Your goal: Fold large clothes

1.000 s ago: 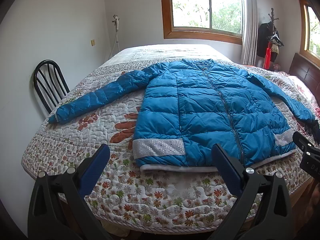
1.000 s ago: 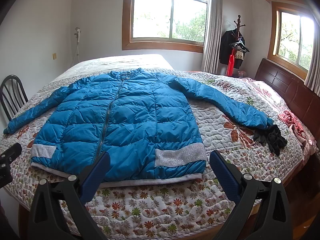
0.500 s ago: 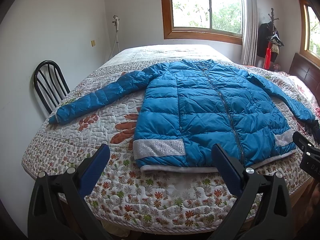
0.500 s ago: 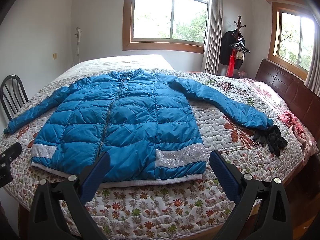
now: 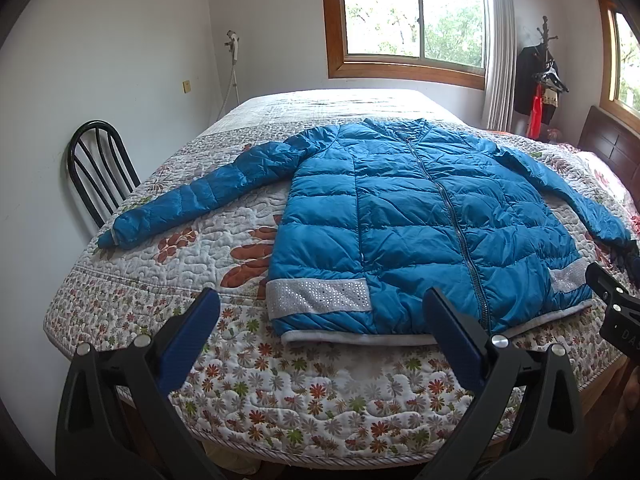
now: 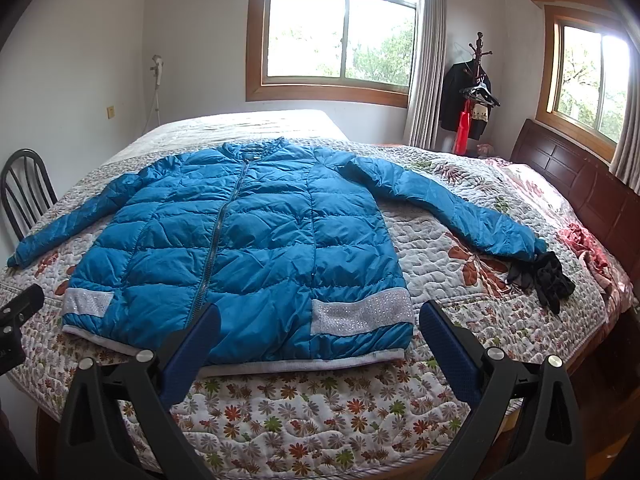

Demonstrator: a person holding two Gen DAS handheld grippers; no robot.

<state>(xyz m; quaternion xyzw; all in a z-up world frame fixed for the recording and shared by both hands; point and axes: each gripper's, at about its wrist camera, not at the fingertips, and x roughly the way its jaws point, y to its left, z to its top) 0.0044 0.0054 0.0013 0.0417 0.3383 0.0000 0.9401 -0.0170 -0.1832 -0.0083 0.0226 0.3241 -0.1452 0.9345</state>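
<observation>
A blue quilted puffer jacket point(image 5: 420, 220) point(image 6: 248, 248) lies flat and zipped on the bed, front up, both sleeves spread out sideways, silver bands near its hem. My left gripper point(image 5: 320, 310) hangs open in front of the hem's left corner, with nothing between its blue pads. My right gripper point(image 6: 320, 320) is open too, in front of the hem's right part and silver band, holding nothing. The right gripper's body point(image 5: 616, 304) shows at the right edge of the left wrist view, and the left gripper's body point(image 6: 18, 312) at the left edge of the right wrist view.
A floral quilt point(image 5: 240, 380) covers the bed. A black metal chair point(image 5: 96, 172) stands against the left wall. A dark garment point(image 6: 540, 276) lies by the right sleeve cuff. A wooden headboard point(image 6: 580, 184) and a coat stand point(image 6: 476, 92) are at the right.
Both views have crept slightly closer to the jacket's hem; the jacket has not moved and both grippers stay open.
</observation>
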